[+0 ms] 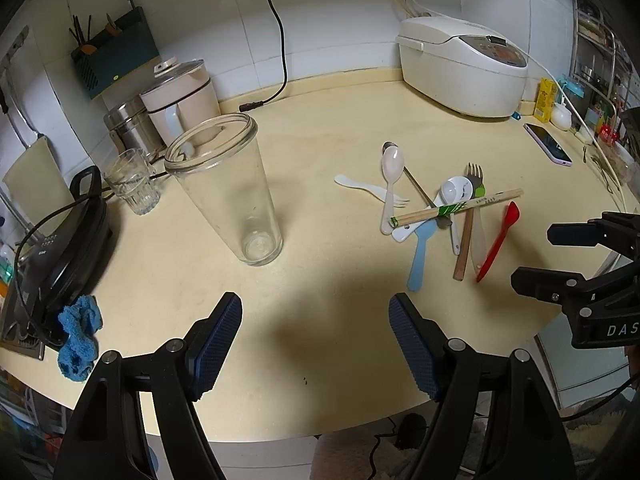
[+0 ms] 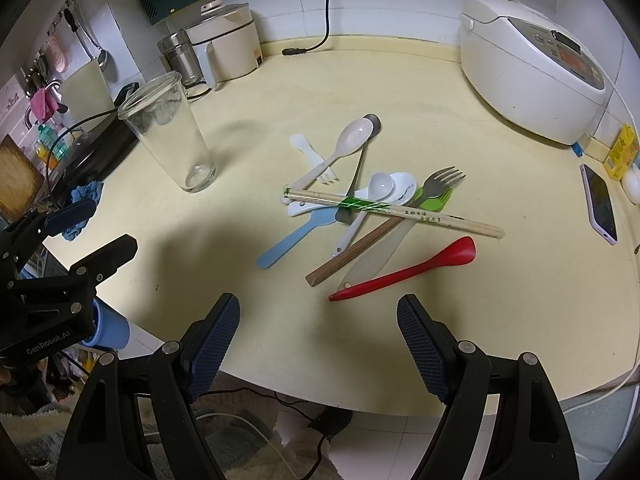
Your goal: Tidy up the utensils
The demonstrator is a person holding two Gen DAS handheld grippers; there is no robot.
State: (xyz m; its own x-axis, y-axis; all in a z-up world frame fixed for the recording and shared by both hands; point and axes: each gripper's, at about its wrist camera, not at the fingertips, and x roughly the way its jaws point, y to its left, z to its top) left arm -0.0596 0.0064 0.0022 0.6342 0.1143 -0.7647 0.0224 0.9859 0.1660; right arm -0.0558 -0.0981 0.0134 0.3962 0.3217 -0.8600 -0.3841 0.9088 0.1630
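Chopsticks crown the pile; only left view shows small glass.

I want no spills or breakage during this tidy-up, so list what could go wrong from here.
1. The chopsticks lie across the heap of utensils, over the white spoon and fork; pulling anything from underneath first would likely scatter the pile.
2. The tall glass stands empty and narrow-based; a utensil dropped in at an angle, or a nudge from the open left gripper, might tip it.
3. The red spoon lies flat on the counter, so the open right gripper may slip off it.
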